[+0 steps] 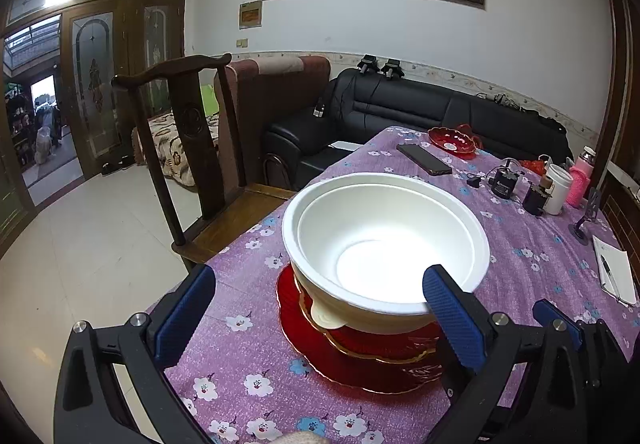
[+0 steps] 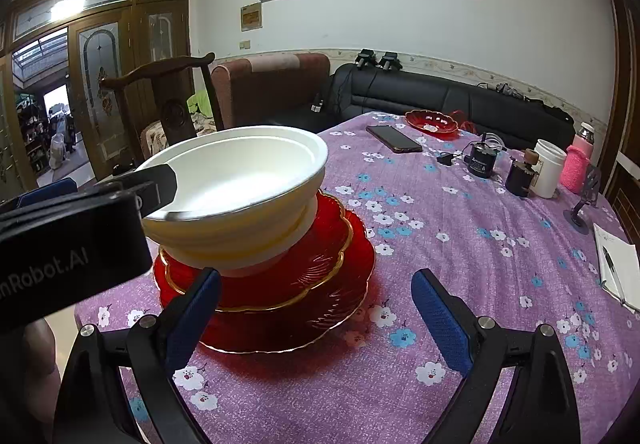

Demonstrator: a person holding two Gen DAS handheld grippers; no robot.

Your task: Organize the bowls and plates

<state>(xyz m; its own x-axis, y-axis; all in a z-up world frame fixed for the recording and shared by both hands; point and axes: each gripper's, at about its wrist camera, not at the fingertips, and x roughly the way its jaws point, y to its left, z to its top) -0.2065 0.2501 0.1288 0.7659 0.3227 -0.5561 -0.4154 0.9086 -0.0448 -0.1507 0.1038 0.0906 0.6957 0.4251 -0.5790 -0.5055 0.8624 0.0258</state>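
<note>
Two nested white bowls (image 1: 384, 244) sit tilted on a stack of red gold-rimmed plates (image 1: 360, 360) near the table's front left corner. My left gripper (image 1: 316, 320) is open around the stack's near side, one finger over the bowl's near rim. In the right wrist view the bowls (image 2: 240, 179) and plates (image 2: 320, 284) lie left of centre. My right gripper (image 2: 316, 316) is open and empty, just in front of the plates. The left gripper's finger (image 2: 160, 183) reaches over the bowl rim there.
A purple flowered tablecloth (image 2: 460, 264) covers the table. Far side: a red dish (image 2: 431, 121), a phone (image 2: 394, 138), small dark devices (image 2: 482, 159), a white cup (image 2: 549, 173), a pink bottle (image 2: 578, 159). A notebook with pen (image 2: 616, 268) lies right. A wooden chair (image 1: 192, 147) stands left.
</note>
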